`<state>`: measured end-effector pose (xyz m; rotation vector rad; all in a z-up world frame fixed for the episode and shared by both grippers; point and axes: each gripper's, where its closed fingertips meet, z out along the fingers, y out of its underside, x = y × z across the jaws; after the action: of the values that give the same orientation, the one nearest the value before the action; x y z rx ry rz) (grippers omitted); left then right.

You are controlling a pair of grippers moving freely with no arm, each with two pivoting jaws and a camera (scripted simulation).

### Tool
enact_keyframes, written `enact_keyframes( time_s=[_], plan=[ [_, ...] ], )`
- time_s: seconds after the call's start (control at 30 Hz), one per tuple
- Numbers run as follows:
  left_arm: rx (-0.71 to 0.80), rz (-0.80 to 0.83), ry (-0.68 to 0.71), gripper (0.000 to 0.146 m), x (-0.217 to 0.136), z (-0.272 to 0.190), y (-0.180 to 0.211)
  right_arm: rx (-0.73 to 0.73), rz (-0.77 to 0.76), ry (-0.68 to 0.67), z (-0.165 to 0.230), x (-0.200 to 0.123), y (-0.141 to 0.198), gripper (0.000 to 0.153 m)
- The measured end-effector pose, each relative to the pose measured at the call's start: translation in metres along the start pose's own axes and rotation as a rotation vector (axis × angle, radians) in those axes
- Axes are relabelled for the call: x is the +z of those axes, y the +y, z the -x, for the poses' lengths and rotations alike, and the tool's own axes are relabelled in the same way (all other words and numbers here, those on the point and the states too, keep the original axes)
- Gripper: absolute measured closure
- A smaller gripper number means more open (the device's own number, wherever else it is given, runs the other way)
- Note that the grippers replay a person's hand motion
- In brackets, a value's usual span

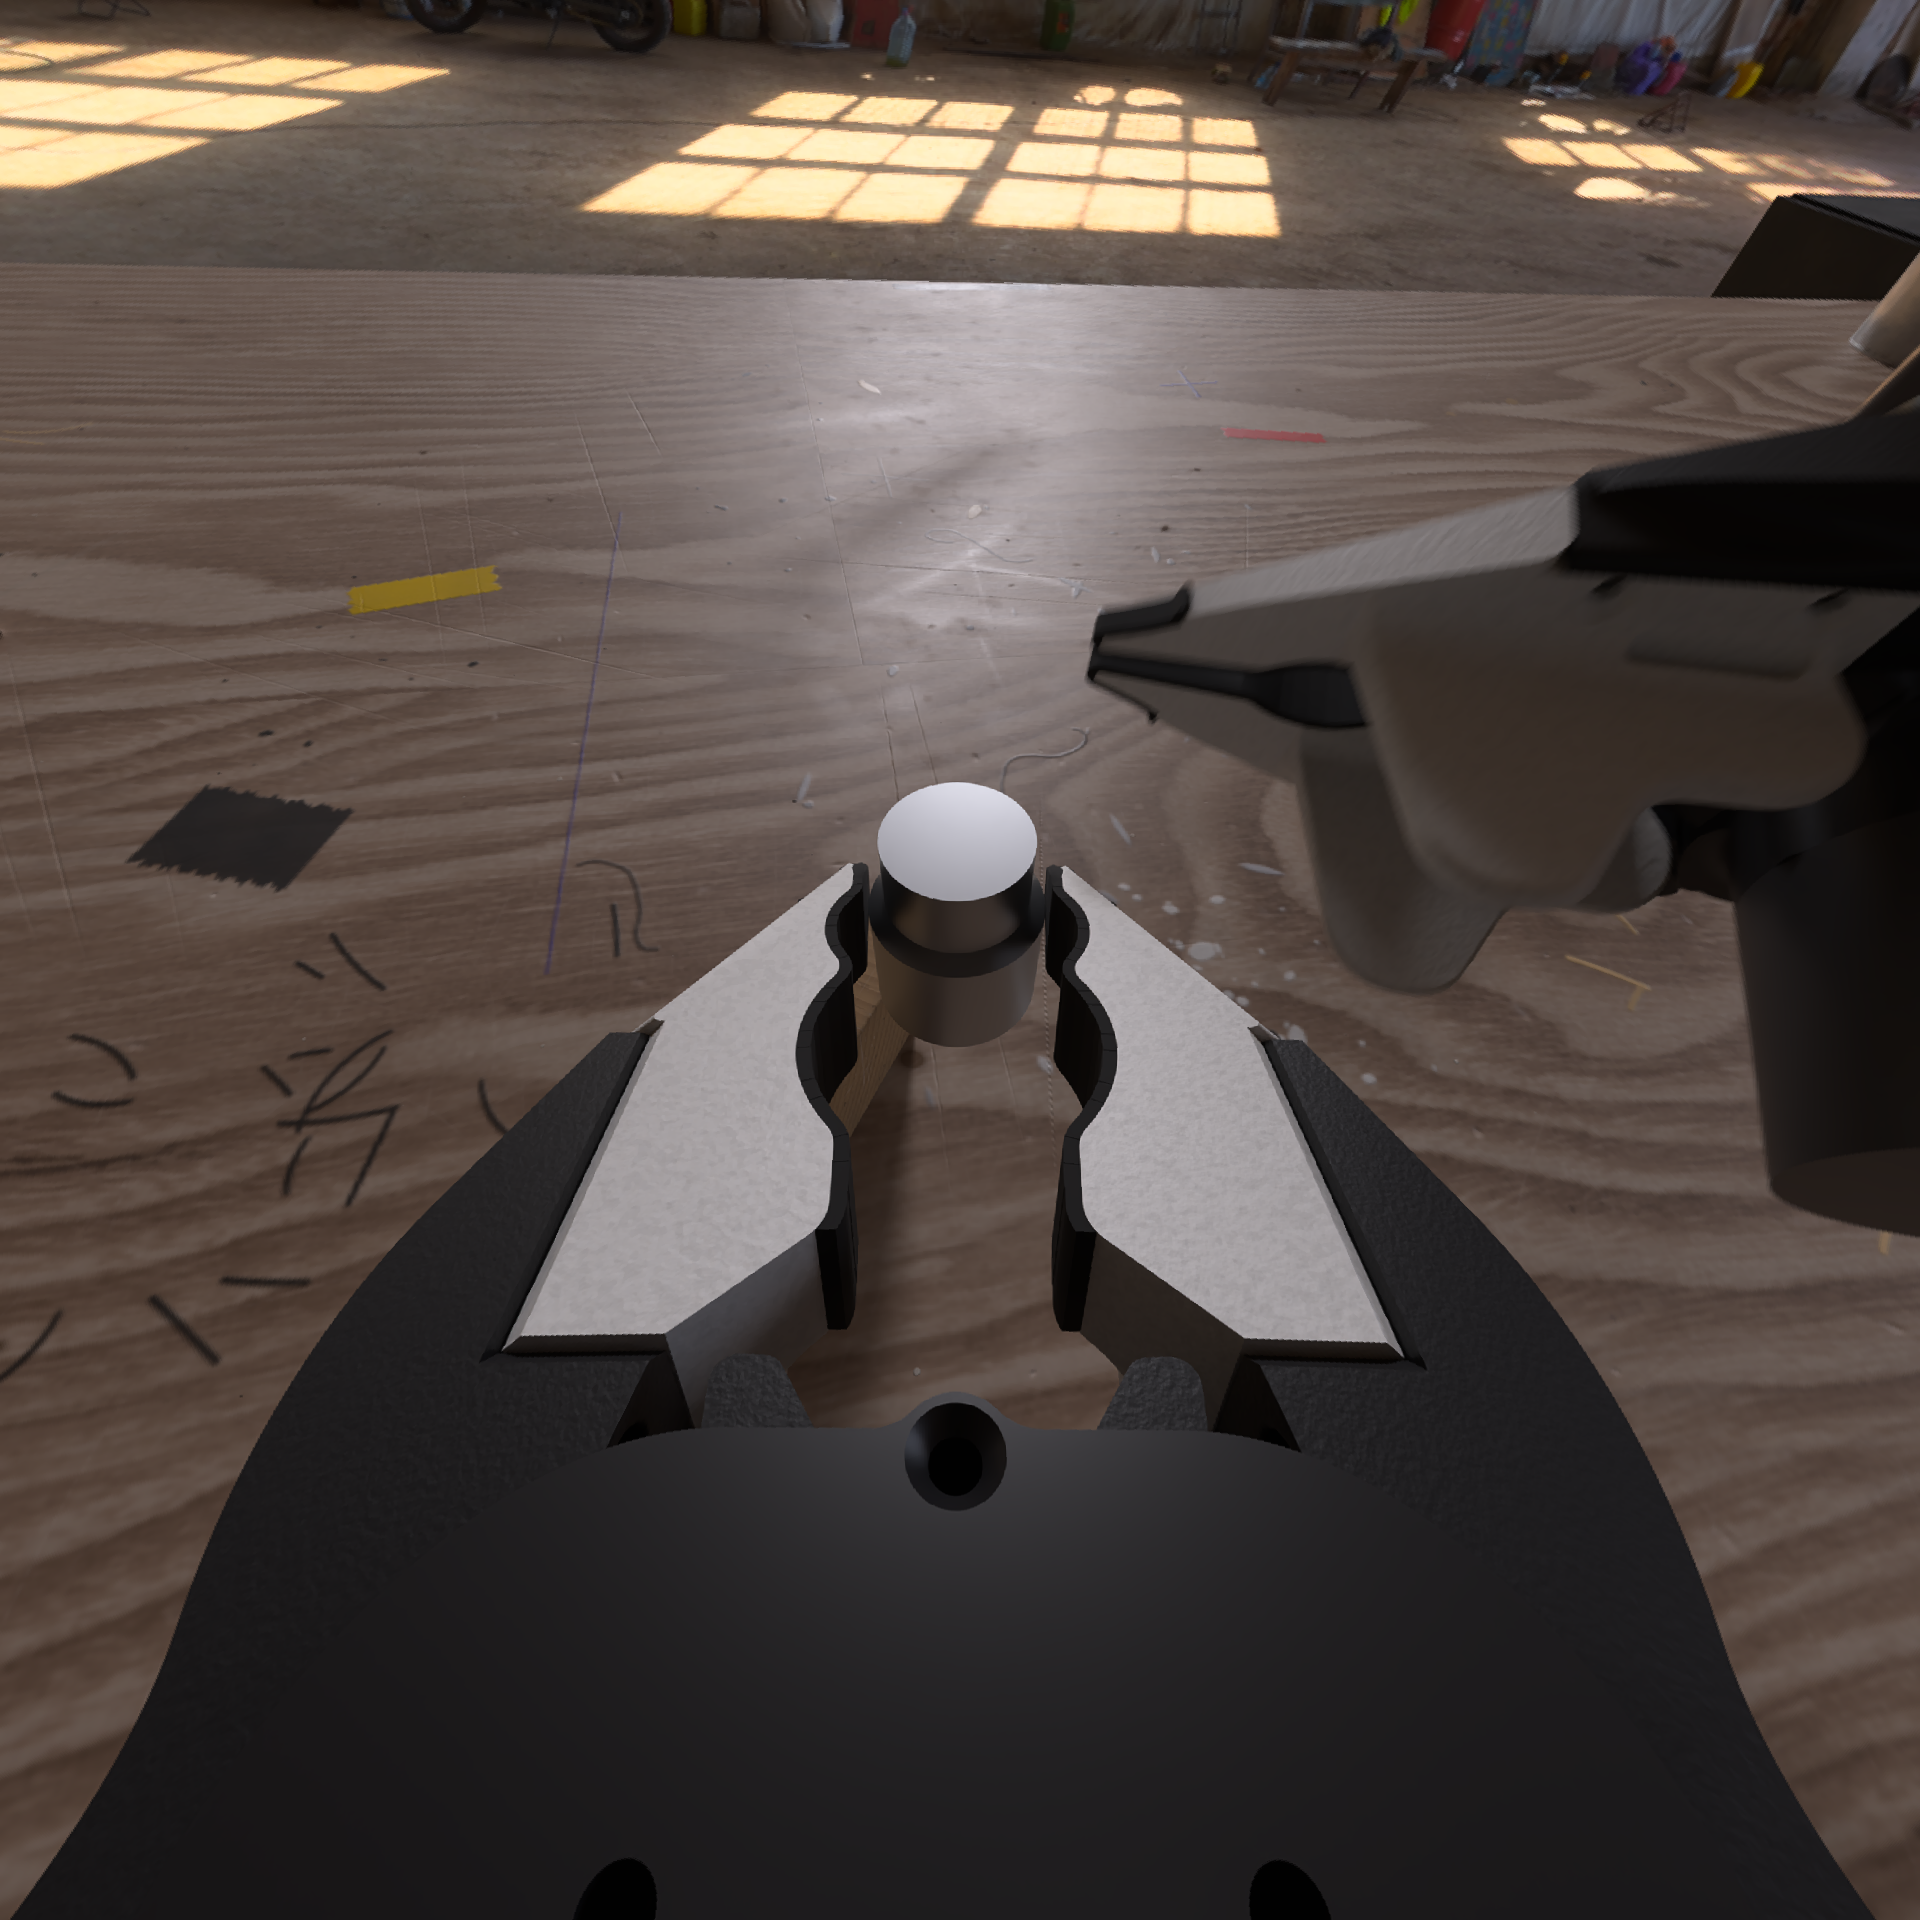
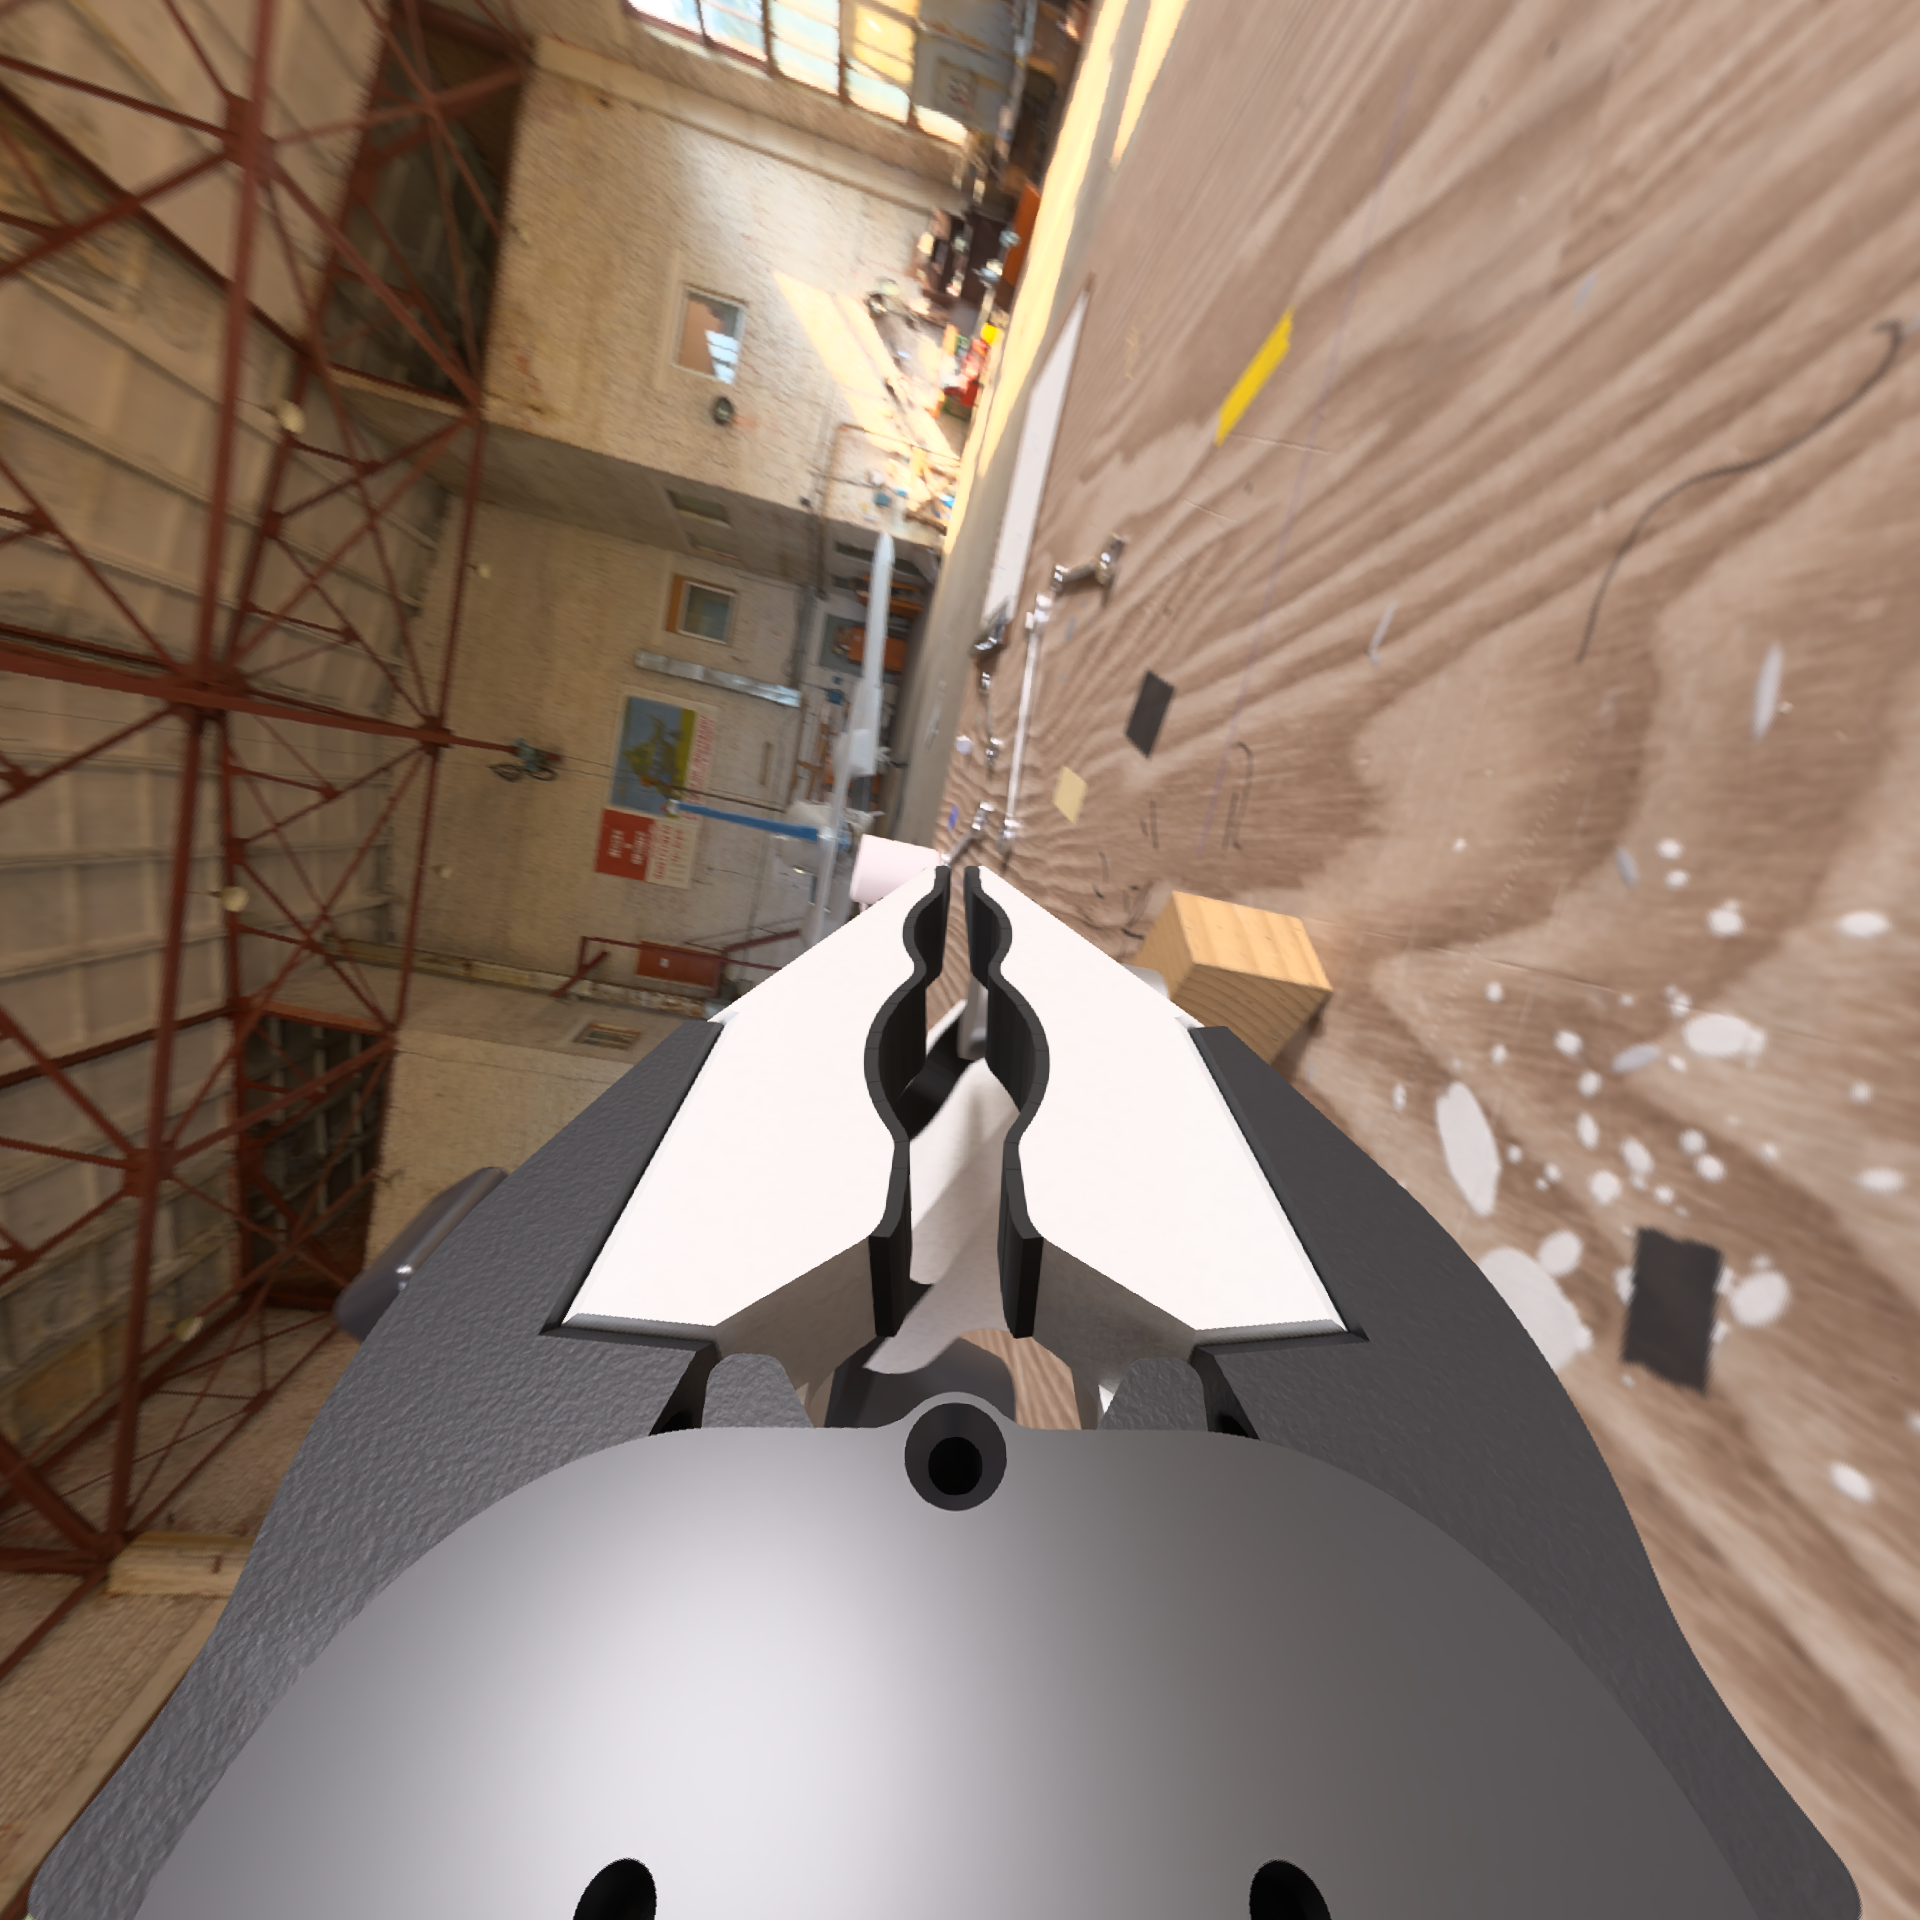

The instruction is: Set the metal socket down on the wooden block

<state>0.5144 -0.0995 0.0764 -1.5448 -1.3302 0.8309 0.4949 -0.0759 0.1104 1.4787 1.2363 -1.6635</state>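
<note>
The left tongs (image 1: 956,899) hold the metal socket (image 1: 956,914) upright between their tips. The black pads of both fingers (image 1: 847,925) press against its narrower upper neck, and its flat pale top faces upward. The wider lower collar of the socket hangs just below the fingertips, in the gap between them. Directly beneath and slightly behind the socket, a sliver of the wooden block (image 1: 868,1070) shows through that gap; whether the socket's base already touches the block is hard to tell from this angle, since the fingers hide the meeting point.

The right tongs (image 2: 957,883) are nearly closed, with only a thin slit between the tips and nothing in them. In the left wrist view they (image 1: 1101,649) hang above the desk (image 1: 416,727) to the right of the socket, well clear of it, tips pointing left.

In the right wrist view the wooden block (image 2: 1236,966) sits on the desk just right of the closed tips. Farther toward the desk's far edge lie a strip of yellow tape (image 2: 1255,379), a black patch (image 2: 1148,712) and several small metal tools (image 2: 1086,571). White flecks scatter across the desk nearer the camera.
</note>
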Motion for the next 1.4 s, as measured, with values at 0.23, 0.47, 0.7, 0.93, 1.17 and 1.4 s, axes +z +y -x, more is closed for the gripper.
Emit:
enact_keyframes(
  time_s=[0.23, 0.47, 0.7, 0.93, 1.17, 1.4],
  plan=[
    [0.008, 0.003, 0.017, 0.112, -0.003, 0.0, 0.002, -0.287, -0.001, 0.048, 0.017, -0.021, -0.017, 0.139],
    [0.02, 0.007, 0.039, 0.112, -0.003, 0.001, 0.003, -0.949, 0.089, 0.232, 0.007, -0.024, -0.007, 0.132],
    [0.032, 0.014, 0.045, 0.112, -0.004, 0.001, 0.003, -1.432, 0.324, 0.348, -0.003, -0.011, 0.025, 0.125],
    [0.087, 0.02, 0.101, 0.112, -0.006, 0.003, 0.005, -1.461, 0.521, 0.252, -0.006, -0.005, 0.023, 0.109],
    [0.108, 0.028, 0.128, 0.112, -0.006, 0.004, 0.006, -1.437, 0.698, 0.224, -0.012, 0.003, 0.018, 0.125],
    [0.105, 0.027, 0.14, 0.112, -0.003, 0.004, 0.002, -1.544, 0.796, 0.333, -0.015, 0.006, 0.009, 0.147]
  ],
)
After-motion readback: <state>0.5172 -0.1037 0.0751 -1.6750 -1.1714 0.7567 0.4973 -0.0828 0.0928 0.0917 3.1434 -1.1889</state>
